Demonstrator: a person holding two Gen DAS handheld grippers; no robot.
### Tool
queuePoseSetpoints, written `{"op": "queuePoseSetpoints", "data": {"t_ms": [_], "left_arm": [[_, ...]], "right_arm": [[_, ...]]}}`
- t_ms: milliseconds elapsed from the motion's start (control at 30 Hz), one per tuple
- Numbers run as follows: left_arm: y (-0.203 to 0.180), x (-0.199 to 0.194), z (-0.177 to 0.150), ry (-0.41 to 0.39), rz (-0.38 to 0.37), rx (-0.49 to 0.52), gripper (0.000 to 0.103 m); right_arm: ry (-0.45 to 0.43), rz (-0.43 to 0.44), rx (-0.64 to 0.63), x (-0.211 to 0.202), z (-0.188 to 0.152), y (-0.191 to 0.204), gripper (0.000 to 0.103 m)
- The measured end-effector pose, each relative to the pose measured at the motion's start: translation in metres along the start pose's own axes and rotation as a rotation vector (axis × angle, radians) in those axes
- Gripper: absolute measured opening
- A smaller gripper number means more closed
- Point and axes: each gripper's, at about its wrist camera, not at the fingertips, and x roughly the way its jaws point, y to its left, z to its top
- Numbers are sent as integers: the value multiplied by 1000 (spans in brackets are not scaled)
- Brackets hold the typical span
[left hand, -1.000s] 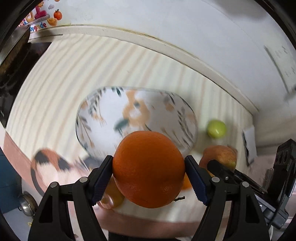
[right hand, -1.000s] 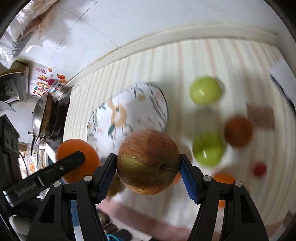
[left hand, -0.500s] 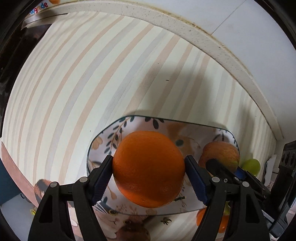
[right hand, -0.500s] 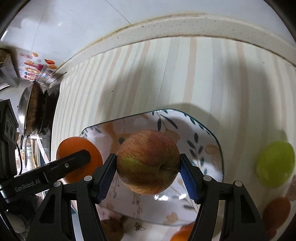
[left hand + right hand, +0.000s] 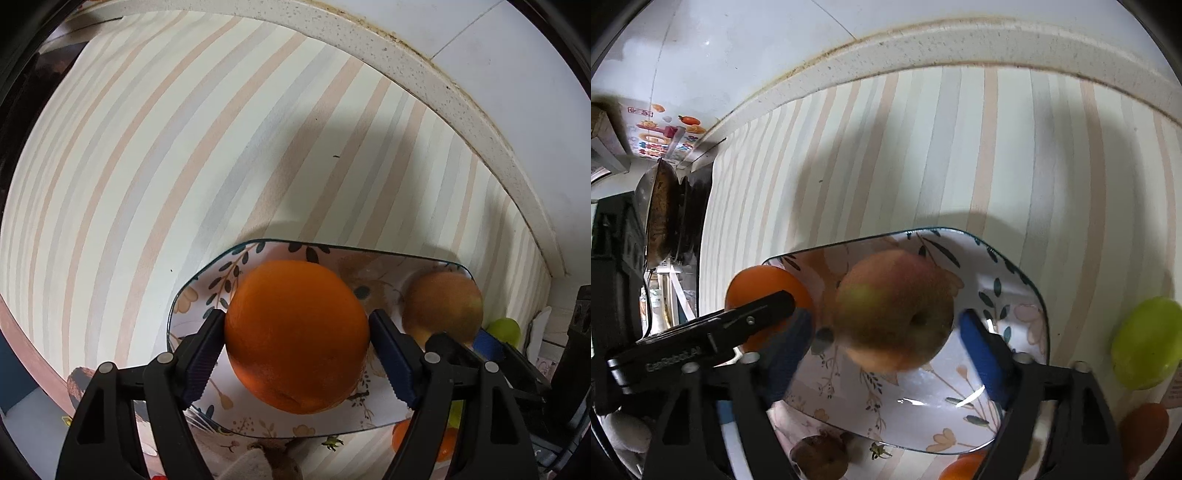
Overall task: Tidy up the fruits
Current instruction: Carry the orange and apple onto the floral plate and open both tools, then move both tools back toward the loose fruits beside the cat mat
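Left wrist view: the left gripper (image 5: 297, 341) is seen pointing steeply down over the floral plate (image 5: 373, 262), which lies on the striped counter (image 5: 184, 147). The orange (image 5: 297, 334) is clamped between its blue-padded fingers (image 5: 205, 354), both pads pressing on the fruit's sides, above the left half of the plate. To the right of the orange, over the plate's right part, the apple (image 5: 441, 304) is seen, blurred. Beyond the plate's right rim a green fruit (image 5: 504, 328) lies on the counter, and below the plate's lower right rim another orange fruit (image 5: 402, 435) is partly hidden behind a finger.

Right wrist view: at the plate's (image 5: 1015, 291) left rim the orange (image 5: 764, 284) is seen with a black finger of the left gripper across it. The apple (image 5: 894, 310) is located over the middle of the plate, between the fingers (image 5: 980, 350) of the right gripper (image 5: 886, 347). These fingers are opening; a gap is visible on each side of the apple, so the pads no longer press on it. Whether the apple already rests on the plate cannot be told, as it is blurred. To the right of the plate a green fruit (image 5: 1145, 343) lies on the striped counter (image 5: 923, 147), and a reddish-brown fruit (image 5: 1143, 428) lies below it. Just below the plate's lower rim a dark brown fruit (image 5: 820, 456) and an orange-coloured fruit (image 5: 964, 467) are seen.
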Motion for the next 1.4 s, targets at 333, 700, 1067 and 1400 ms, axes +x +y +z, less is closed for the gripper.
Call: {"op": "queuePoseSetpoints", "data": {"t_ms": [333,700,1067,1400], "left_arm": [[-1,-49,-38,-139,81,26,86],[11,-103,-120,-306,187,96,86],[5,-144,-183,-387,160,136,86],[8,-167,-225,-408,143,160,86]], "right_arm": [[-82,-242,-124,-46,-32,23,93],[-163,-346,-199,-92,-106,46,93],[-241,-341,-230,-142,-164,72,93],[-269,-337,-236,-176,-216,84,93]]}}
